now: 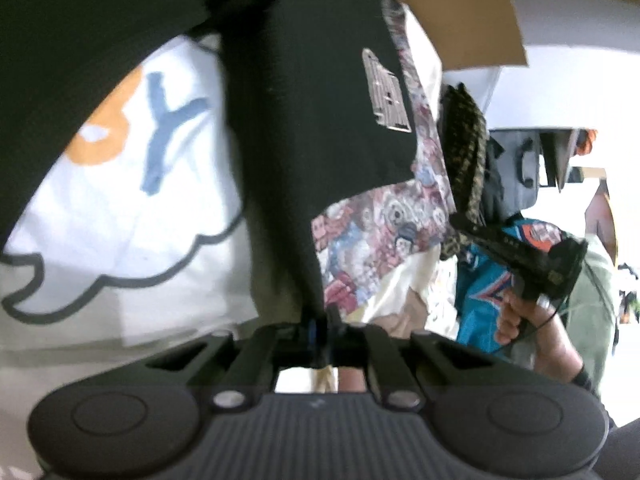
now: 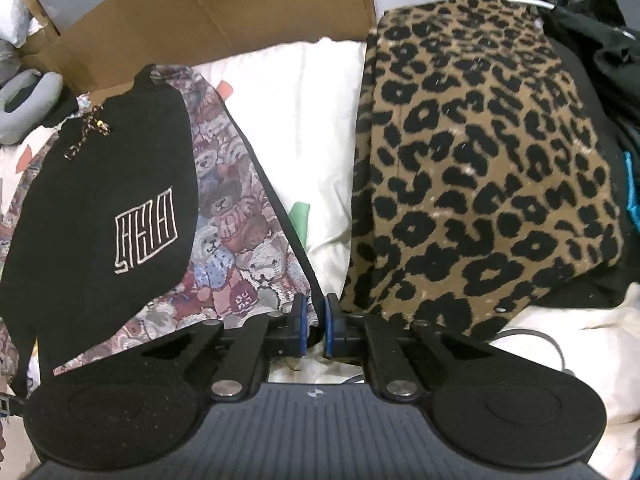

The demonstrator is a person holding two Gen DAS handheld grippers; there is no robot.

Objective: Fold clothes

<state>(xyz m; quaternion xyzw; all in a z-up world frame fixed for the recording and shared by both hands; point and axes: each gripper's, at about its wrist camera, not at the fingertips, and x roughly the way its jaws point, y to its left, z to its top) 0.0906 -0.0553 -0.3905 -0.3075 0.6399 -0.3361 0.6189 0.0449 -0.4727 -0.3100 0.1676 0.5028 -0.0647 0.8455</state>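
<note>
Here I read the left gripper [image 1: 325, 326] as pinched on the black garment [image 1: 304, 128], its fingers pressed together on a hem that hangs straight up from them. The garment carries a pale outlined logo and drapes over a white printed textile [image 1: 120, 200] and a teddy-bear print fabric [image 1: 372, 236]. The right gripper [image 2: 315, 326] holds a thin dark edge of cloth between its blue pads [image 2: 303, 316] — fingers nearly touching. In its view the black garment [image 2: 100, 192] lies left on the bear fabric [image 2: 236, 216]; a folded leopard-print garment [image 2: 480, 168] lies right, a cardboard box [image 2: 224, 8] behind.
</note>
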